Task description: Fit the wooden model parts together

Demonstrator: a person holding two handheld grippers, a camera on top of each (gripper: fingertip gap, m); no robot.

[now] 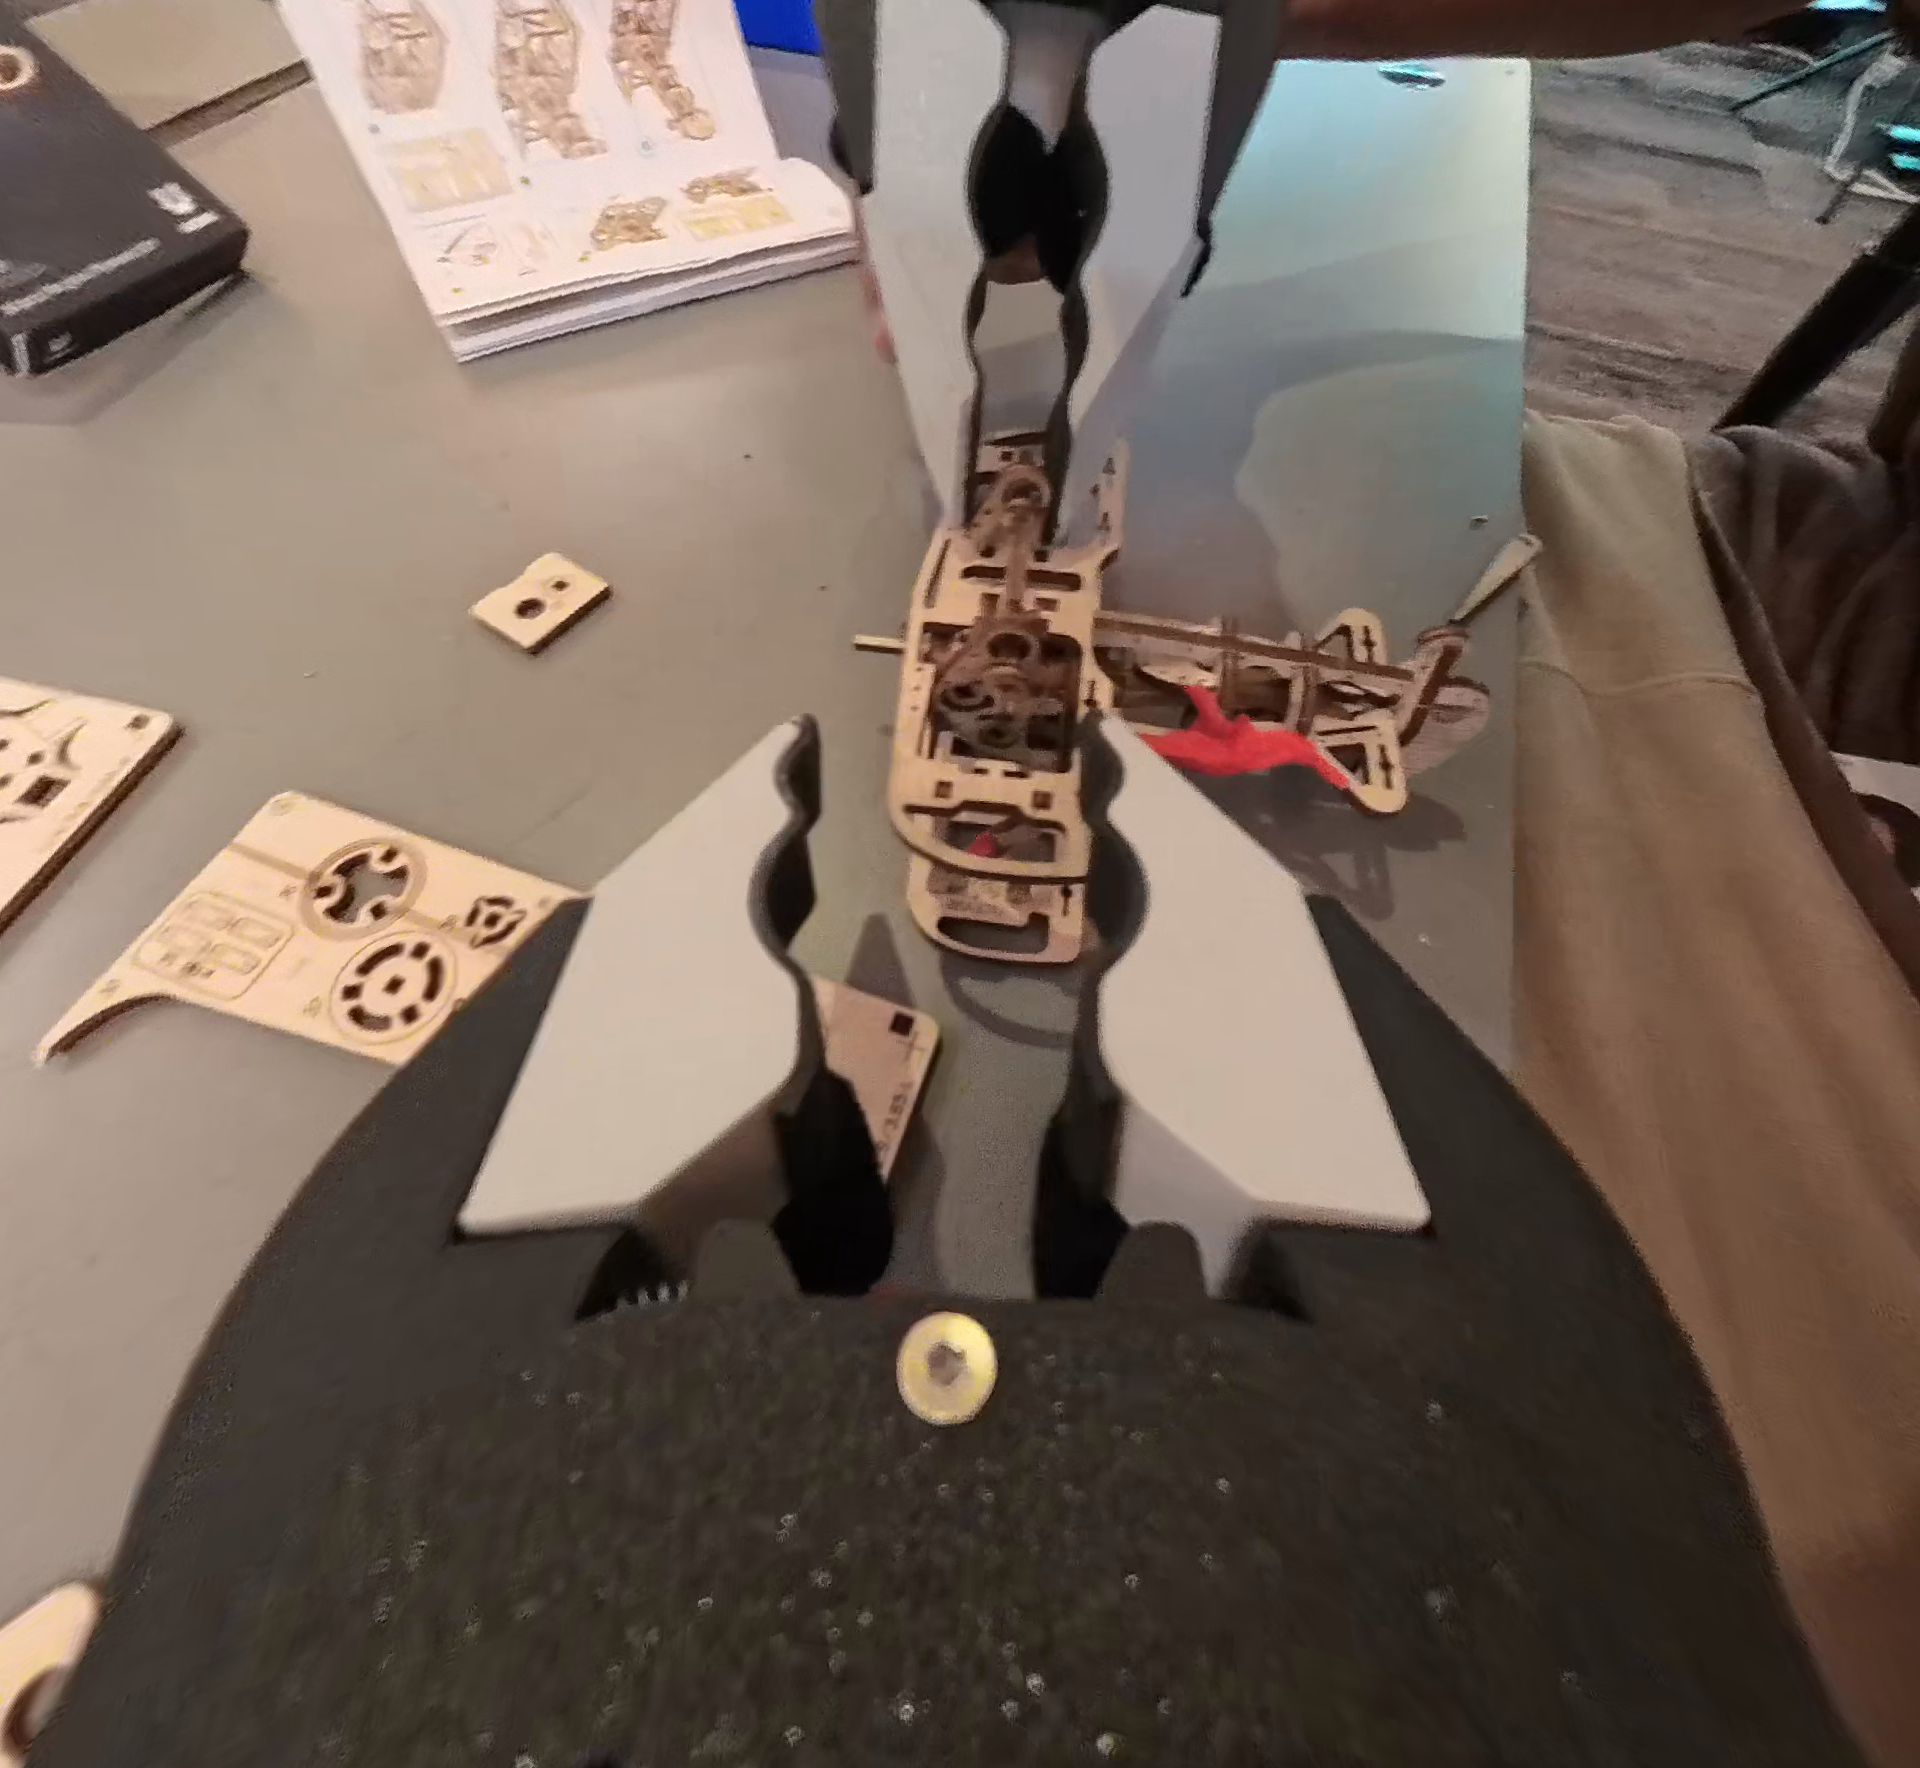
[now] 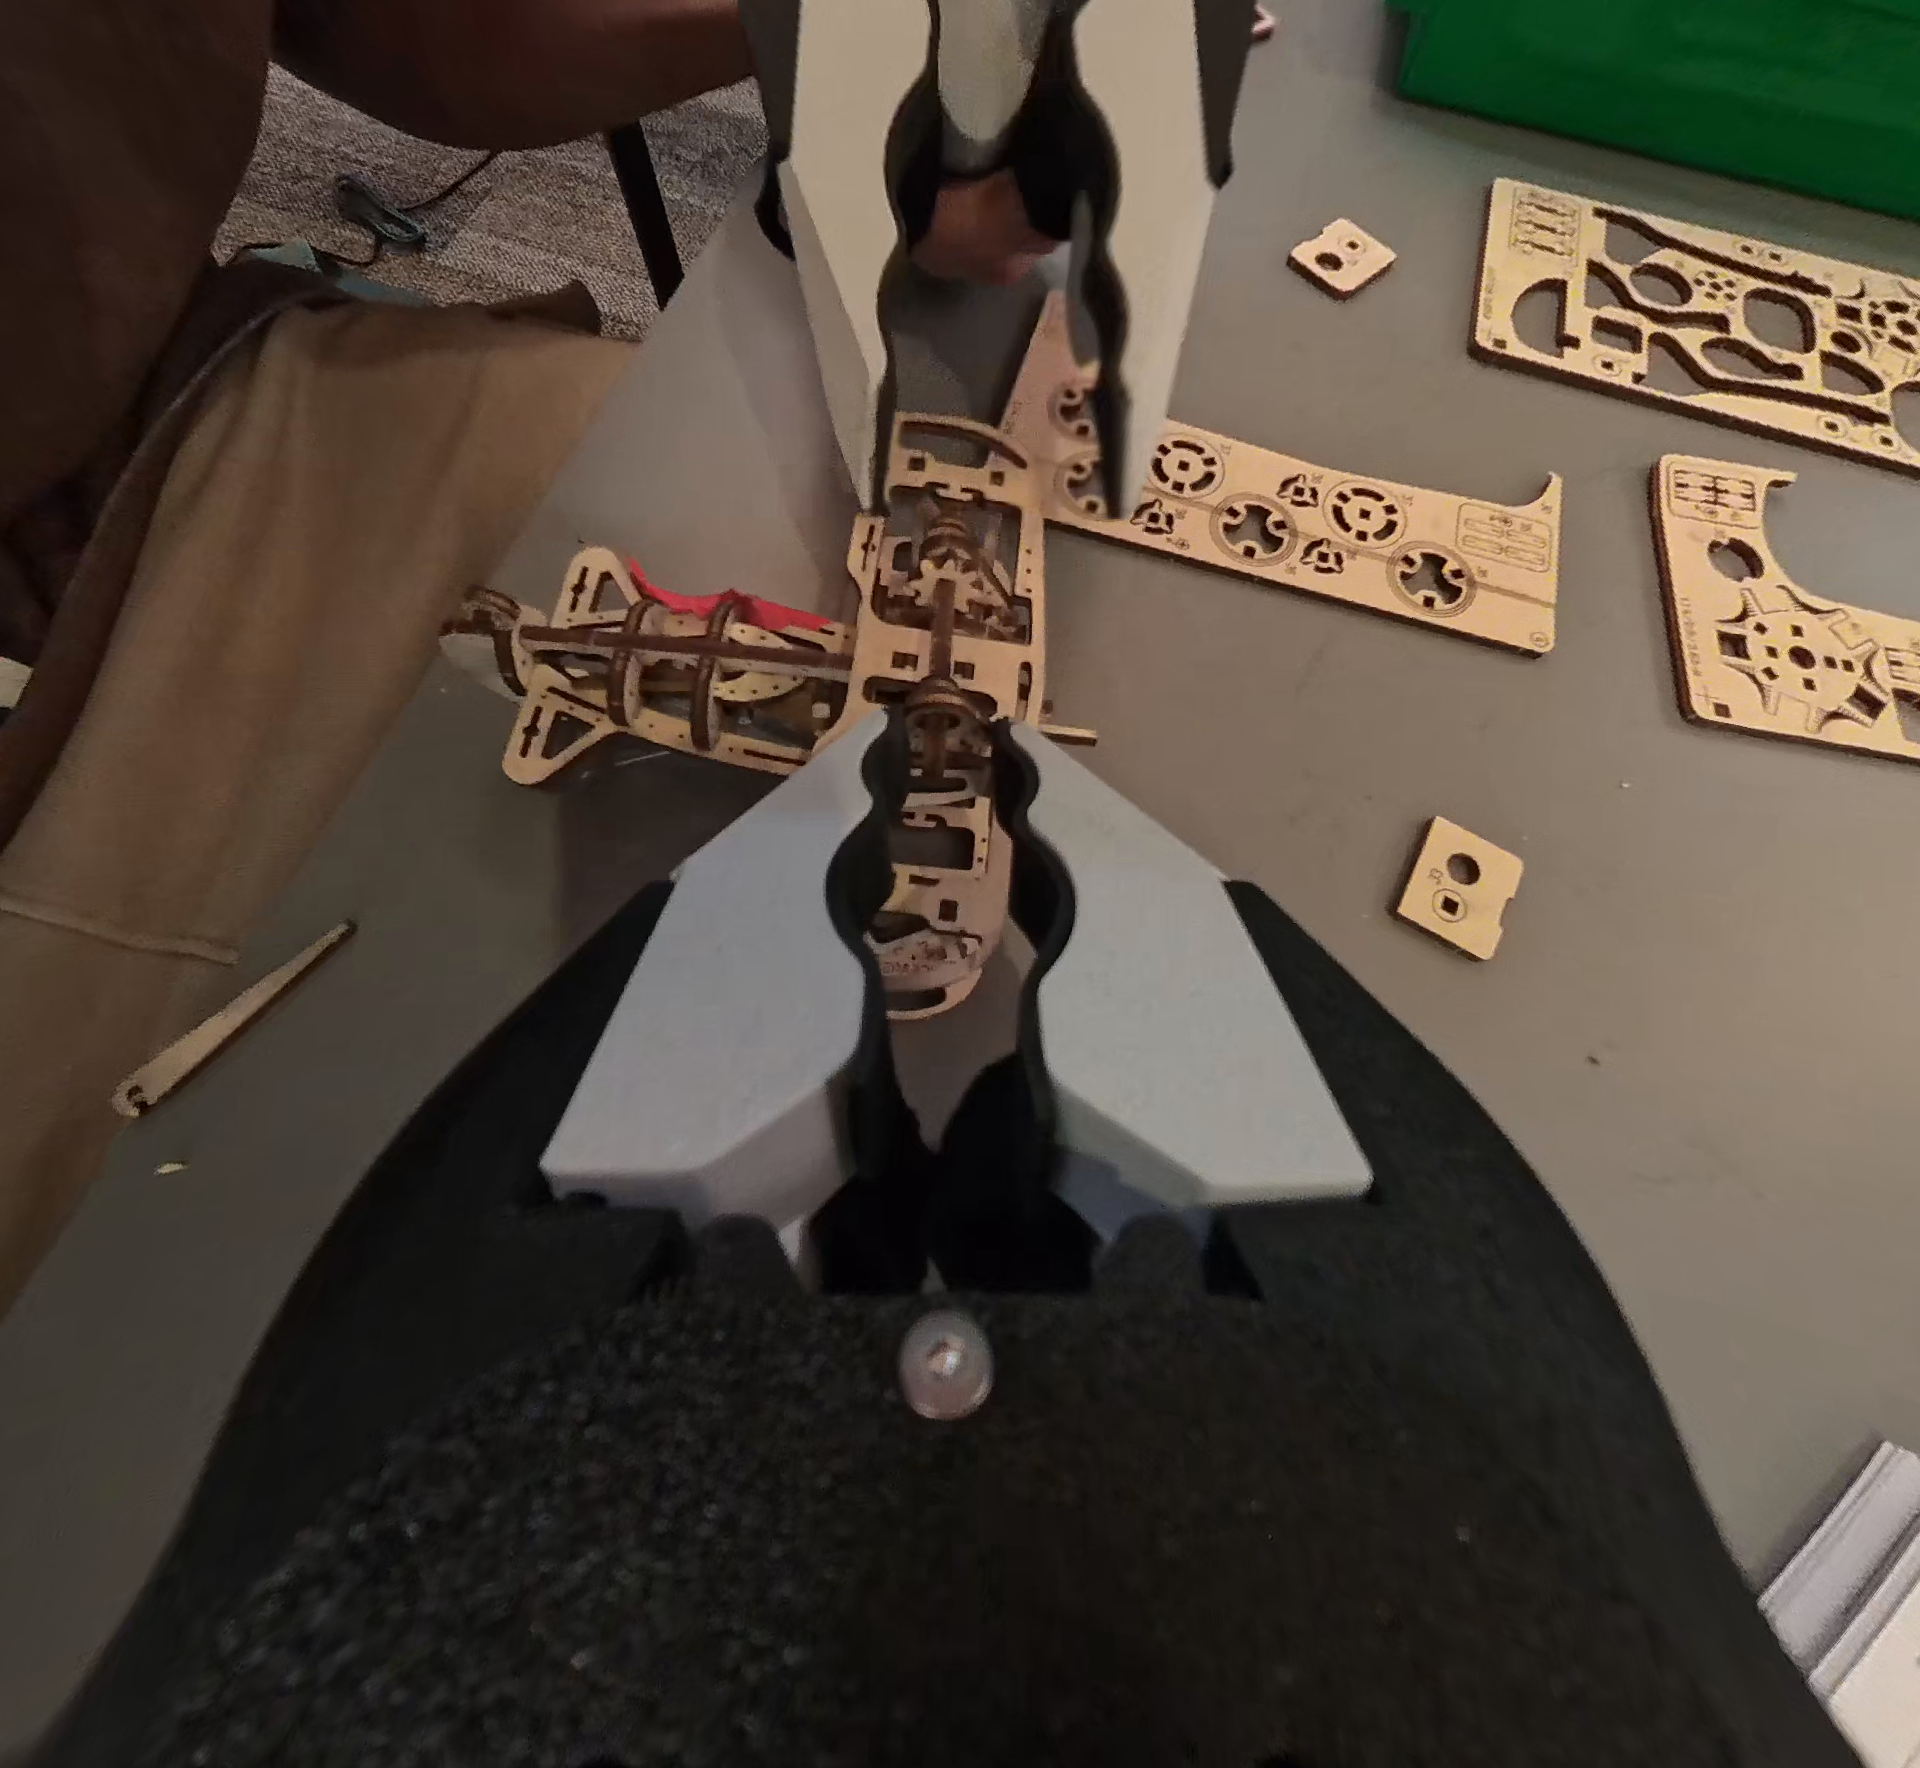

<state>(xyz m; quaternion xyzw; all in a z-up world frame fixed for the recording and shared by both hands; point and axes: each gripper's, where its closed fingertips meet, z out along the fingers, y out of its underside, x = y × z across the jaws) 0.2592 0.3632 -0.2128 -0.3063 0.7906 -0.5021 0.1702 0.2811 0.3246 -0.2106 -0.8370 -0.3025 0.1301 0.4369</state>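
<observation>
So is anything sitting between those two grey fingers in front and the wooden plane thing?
Nothing visible. The left gripper hangs open right at the near end of the pale laser-cut wooden plane model, with only bare grey table around it. The right gripper already straddles the opposite end.

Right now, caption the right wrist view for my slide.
Right gripper closes around the wooden model plane on the grey table, facing the left gripper.

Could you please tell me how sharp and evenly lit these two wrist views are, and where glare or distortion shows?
Left wrist view: the grey tabletop carries a pale sheen at its far end, the white instruction booklet looks soft, and wide-angle bending curves the table edges. Right wrist view: lighting is even, the partly built wooden model plane is fairly crisp, and the near black gripper body is grainy.
</observation>
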